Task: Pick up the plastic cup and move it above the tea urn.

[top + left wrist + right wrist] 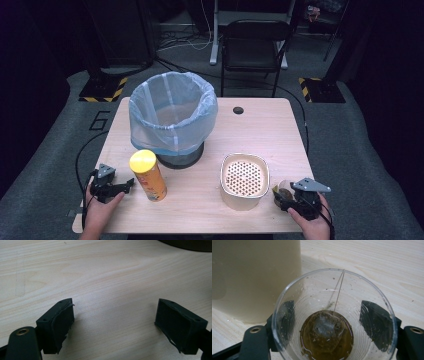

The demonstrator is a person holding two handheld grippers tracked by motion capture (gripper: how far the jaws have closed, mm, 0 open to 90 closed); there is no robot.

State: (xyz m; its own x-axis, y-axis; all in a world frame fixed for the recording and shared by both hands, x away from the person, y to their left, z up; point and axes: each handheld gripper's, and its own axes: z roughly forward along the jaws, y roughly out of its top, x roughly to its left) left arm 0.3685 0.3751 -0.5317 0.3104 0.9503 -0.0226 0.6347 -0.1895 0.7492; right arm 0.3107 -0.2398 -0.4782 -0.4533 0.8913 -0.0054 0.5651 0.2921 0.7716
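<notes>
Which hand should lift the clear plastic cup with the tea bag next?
Right: the right gripper already has its fingers around the clear plastic cup; the left gripper sits open over bare table.

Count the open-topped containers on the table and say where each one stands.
3: the bag-lined bin at the table's far left, the cream strainer pot near right of centre, and the clear cup with a tea bag beside that pot.

cup (334,322) base cut off, strainer (257,277) cropped
</notes>
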